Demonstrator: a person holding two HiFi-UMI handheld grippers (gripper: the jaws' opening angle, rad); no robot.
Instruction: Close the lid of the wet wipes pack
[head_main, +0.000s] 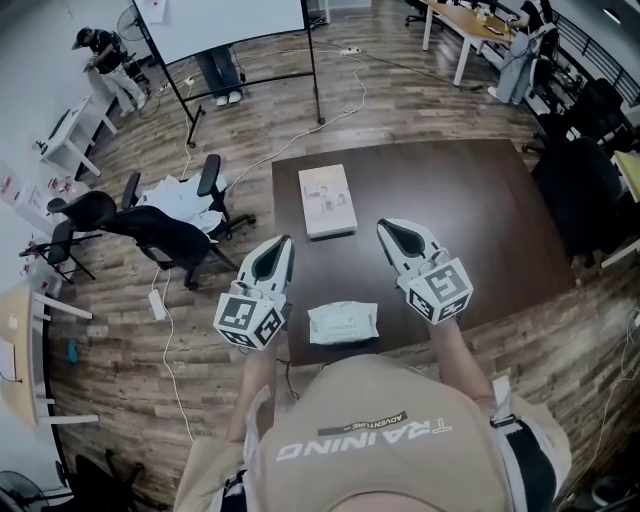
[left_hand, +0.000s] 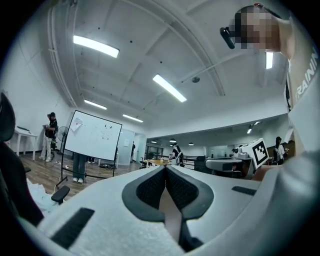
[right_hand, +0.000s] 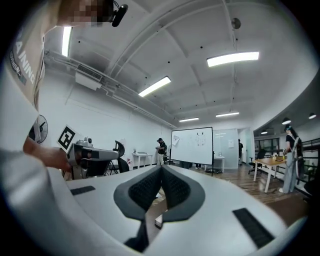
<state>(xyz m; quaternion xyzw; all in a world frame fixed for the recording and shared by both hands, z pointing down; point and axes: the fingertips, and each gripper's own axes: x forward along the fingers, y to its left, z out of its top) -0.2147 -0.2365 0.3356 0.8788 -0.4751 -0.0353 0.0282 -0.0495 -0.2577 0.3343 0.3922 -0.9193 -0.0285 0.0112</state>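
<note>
The wet wipes pack (head_main: 342, 322), pale green and white, lies flat on the dark brown table (head_main: 480, 210) near its front edge, between my two grippers. Its lid is too small to read from here. My left gripper (head_main: 284, 243) hovers to the left of the pack, shut with nothing in it. My right gripper (head_main: 384, 228) hovers to the right, also shut and empty. Both gripper views look out level across the room, so the pack is hidden from them; the left gripper (left_hand: 165, 168) and right gripper (right_hand: 161, 168) each show jaws meeting at the tip.
A flat white box (head_main: 327, 200) lies farther back on the table. Black office chairs (head_main: 150, 225) with white cloth stand left of the table. A whiteboard stand (head_main: 225, 30), floor cables and people are at the back.
</note>
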